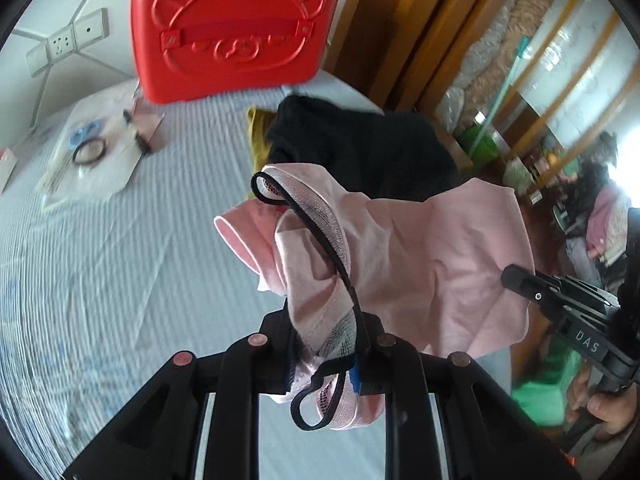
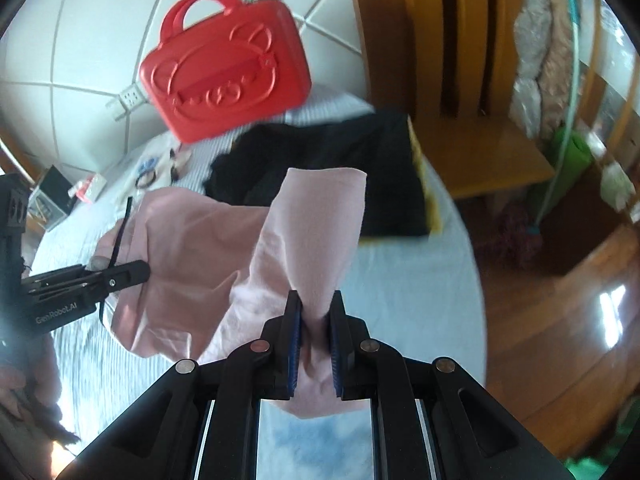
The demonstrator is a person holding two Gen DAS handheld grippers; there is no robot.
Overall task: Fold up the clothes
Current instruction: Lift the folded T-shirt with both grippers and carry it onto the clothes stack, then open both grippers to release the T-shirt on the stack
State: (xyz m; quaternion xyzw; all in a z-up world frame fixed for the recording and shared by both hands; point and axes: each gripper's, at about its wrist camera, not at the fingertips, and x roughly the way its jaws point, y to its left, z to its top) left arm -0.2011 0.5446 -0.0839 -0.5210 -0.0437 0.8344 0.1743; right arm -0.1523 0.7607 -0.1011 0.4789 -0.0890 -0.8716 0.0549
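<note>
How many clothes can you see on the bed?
3: a pink garment held up by both grippers, a black garment lying behind it, and a yellow one peeking from under the black. More may be hidden beneath.

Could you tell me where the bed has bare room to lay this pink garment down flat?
The striped sheet is bare near the left gripper, short of the plastic sheet with scissors. Crowded at the far end: red case, black clothes. Both grippers, right too, hold the pink garment.
</note>
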